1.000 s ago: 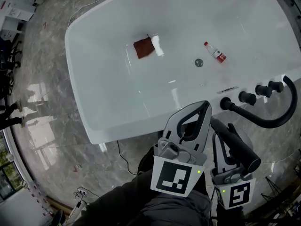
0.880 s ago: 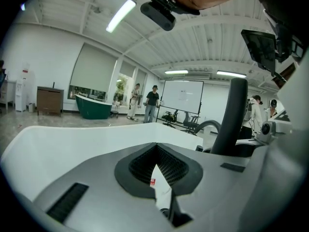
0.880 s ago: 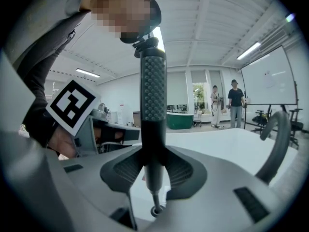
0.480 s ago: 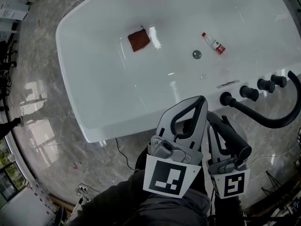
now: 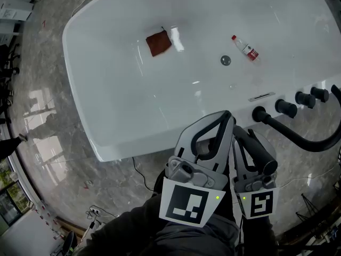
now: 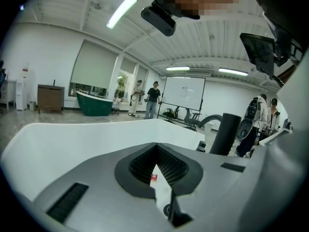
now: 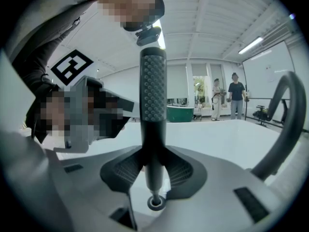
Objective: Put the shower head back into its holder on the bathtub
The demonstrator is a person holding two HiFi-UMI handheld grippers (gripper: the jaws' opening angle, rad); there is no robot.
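Observation:
The black shower head (image 7: 152, 88) with its knurled handle stands upright between the jaws of my right gripper (image 7: 152, 166), which is shut on it. In the head view that gripper (image 5: 246, 138) hangs over the floor just short of the tub's near rim, the shower head (image 5: 257, 151) lying along it. Beside it on the left, my left gripper (image 5: 228, 117) is shut with nothing in it; its tips (image 6: 156, 146) meet. A row of black fittings (image 5: 285, 108) and a curved black spout (image 5: 303, 141) sit on the white bathtub's rim (image 5: 160, 137). I cannot tell which fitting is the holder.
Inside the tub lie a brown cloth (image 5: 158, 43), a small red-labelled bottle (image 5: 245, 47) and the drain (image 5: 225, 61). Grey marble floor (image 5: 53, 116) surrounds the tub, with a cable (image 5: 139, 176) near its front. People stand far off in the room (image 7: 236, 98).
The right gripper with the shower head has drawn slightly closer to the left gripper. The tub has shifted a little in the head view.

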